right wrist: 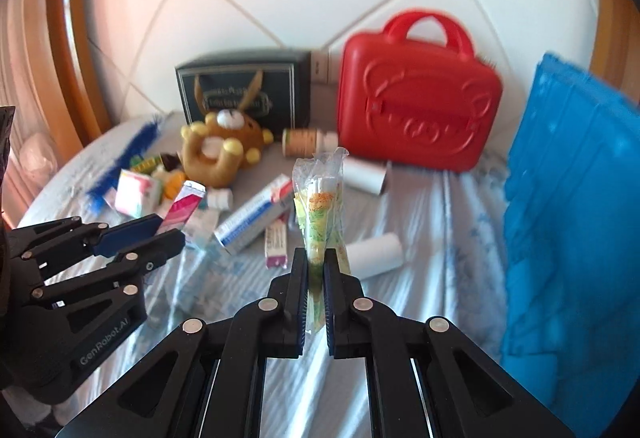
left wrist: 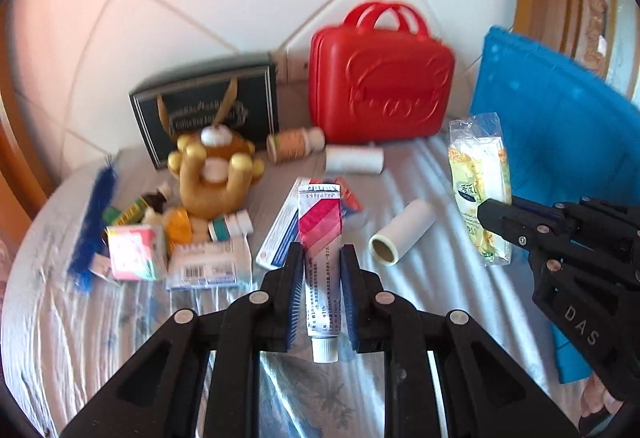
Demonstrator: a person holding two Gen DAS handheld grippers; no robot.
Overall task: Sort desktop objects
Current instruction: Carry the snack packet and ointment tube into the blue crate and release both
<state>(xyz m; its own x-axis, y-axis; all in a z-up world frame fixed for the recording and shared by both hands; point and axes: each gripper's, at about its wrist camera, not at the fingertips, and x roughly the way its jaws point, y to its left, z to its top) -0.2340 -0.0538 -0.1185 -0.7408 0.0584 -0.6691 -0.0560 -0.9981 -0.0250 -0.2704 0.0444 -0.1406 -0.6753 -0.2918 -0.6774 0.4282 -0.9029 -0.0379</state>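
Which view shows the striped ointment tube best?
The left wrist view: the striped ointment tube runs down the frame's centre, clamped in the left hand-held gripper, white cap towards the camera and print visible. The right wrist view shows only its pink-striped end poking past that gripper at the left edge.

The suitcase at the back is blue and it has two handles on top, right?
Not quite: the suitcase is red, not blue. It does have handles on top. The left wrist view shows it standing at the back of the table.
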